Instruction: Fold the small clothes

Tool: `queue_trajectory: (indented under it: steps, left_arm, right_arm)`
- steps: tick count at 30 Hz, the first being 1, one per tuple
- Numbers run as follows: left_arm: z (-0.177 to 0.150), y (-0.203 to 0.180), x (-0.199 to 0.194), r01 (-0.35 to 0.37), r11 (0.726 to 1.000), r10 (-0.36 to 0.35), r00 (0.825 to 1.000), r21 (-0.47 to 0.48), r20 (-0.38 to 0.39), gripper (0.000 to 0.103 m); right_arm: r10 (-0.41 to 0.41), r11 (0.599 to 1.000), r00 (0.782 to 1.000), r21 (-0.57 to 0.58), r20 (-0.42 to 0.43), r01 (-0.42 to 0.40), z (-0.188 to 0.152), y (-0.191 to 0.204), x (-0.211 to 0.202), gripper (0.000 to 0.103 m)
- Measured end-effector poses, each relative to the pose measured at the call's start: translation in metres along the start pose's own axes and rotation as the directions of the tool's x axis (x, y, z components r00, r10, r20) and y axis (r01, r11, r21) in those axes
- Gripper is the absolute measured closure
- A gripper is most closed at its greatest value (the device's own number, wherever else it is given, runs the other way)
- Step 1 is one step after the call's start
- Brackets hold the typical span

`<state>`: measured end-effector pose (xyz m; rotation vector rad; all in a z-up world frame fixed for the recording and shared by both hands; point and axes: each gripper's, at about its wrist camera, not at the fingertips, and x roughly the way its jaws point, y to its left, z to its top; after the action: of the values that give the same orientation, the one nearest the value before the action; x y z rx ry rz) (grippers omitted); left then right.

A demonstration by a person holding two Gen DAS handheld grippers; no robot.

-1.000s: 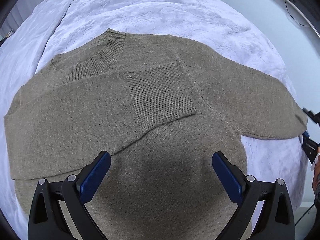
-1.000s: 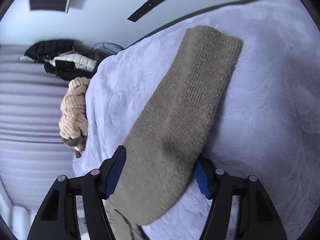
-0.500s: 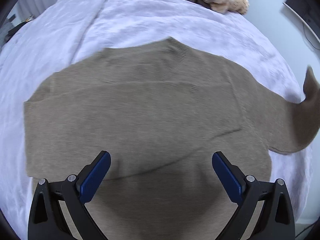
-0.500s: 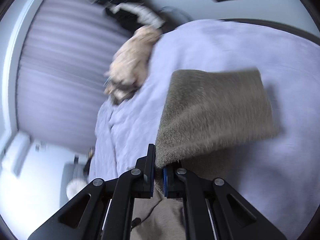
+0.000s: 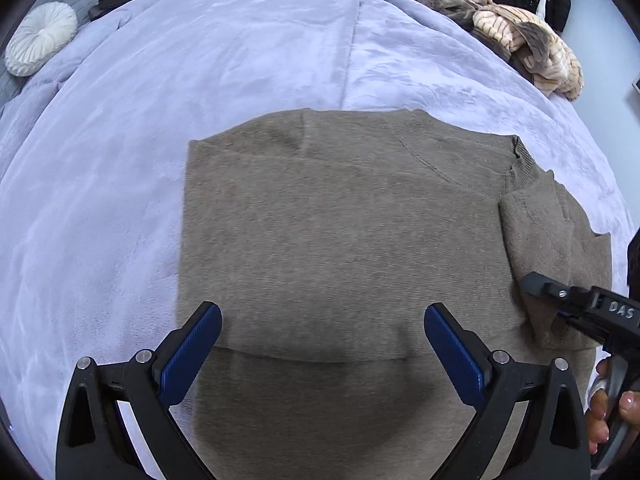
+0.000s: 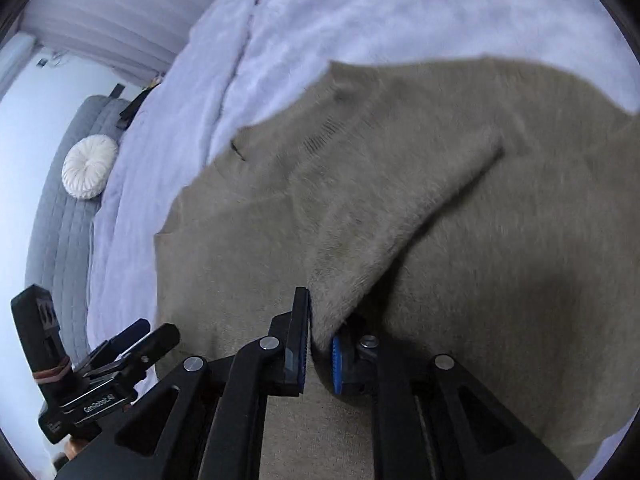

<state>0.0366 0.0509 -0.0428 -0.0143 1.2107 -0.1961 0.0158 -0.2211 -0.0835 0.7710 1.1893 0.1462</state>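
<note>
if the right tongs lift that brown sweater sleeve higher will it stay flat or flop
Likely flop: the sleeve already drapes and curls from the right tongs, which pinch its end. The knit sweater looks soft and thick, so it should grip rather than slip. Its body may drag on the fuzzy blanket instead of sliding.
</note>
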Motion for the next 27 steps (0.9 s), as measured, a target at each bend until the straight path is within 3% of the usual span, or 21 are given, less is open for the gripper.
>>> queue_trajectory:
  steps: [1, 2, 3, 7, 8, 9, 11, 14, 18, 22, 24, 27]
  left_arm:
    - [0.002, 0.004, 0.007, 0.01, 1.0, -0.01, 1.0, -0.003, 0.004, 0.001]
    - [0.002, 0.009, 0.007, 0.027, 1.0, -0.027, 1.0, -0.008, 0.007, 0.001]
    - [0.003, 0.014, 0.01, 0.048, 0.999, -0.048, 0.999, -0.016, 0.01, 0.001]
    - [0.008, 0.024, 0.008, 0.182, 0.981, -0.18, 0.983, -0.062, 0.035, 0.001]
    - [0.01, 0.025, 0.009, 0.224, 0.972, -0.222, 0.974, -0.073, 0.039, 0.001]
    - [0.013, 0.027, 0.009, 0.278, 0.957, -0.275, 0.96, -0.086, 0.042, 0.001]
    - [0.018, 0.034, 0.015, 0.383, 0.915, -0.382, 0.924, -0.124, 0.039, 0.001]
    - [0.026, 0.036, 0.028, 0.478, 0.861, -0.481, 0.876, -0.175, 0.027, 0.001]
    - [0.025, 0.037, 0.036, 0.521, 0.819, -0.537, 0.844, -0.24, 0.001, 0.001]
    - [0.024, 0.031, 0.037, 0.516, 0.827, -0.532, 0.846, -0.222, -0.016, 0.001]
    - [0.027, 0.024, 0.04, 0.504, 0.838, -0.521, 0.853, -0.209, -0.028, 0.001]
    - [0.03, 0.012, 0.04, 0.496, 0.846, -0.513, 0.857, -0.194, -0.044, 0.001]
  right_arm:
    - [0.034, 0.998, 0.999, 0.048, 0.023, -0.035, -0.002, -0.008, -0.006, 0.071]
    - [0.042, 0.996, 0.998, 0.079, 0.052, -0.047, -0.003, -0.013, -0.013, 0.055]
    - [0.041, 0.994, 0.996, 0.095, 0.079, -0.049, -0.005, -0.018, -0.02, 0.051]
    - [0.006, 0.986, 0.989, 0.166, 0.15, -0.031, 0.013, -0.024, -0.034, 0.052]
    - [0.018, 0.984, 0.988, 0.17, 0.156, -0.045, 0.02, -0.021, -0.032, 0.068]
    - [0.022, 0.987, 0.987, 0.155, 0.158, -0.047, 0.022, -0.017, -0.033, 0.094]
    - [0.052, 0.997, 0.986, 0.053, 0.157, -0.061, 0.028, 0.011, -0.03, 0.094]
    - [0.064, 0.987, 0.994, -0.152, 0.093, -0.05, 0.016, 0.064, -0.011, 0.094]
    - [0.019, 0.964, 0.999, -0.264, -0.028, -0.025, -0.013, 0.089, 0.027, 0.091]
    - [-0.016, 0.971, 0.992, -0.237, -0.124, -0.014, -0.032, 0.081, 0.049, 0.083]
    - [0.014, 0.977, 0.993, -0.21, -0.119, -0.039, -0.036, 0.076, 0.038, 0.059]
    - [0.03, 0.985, 0.995, -0.168, -0.095, -0.046, -0.039, 0.063, 0.016, 0.05]
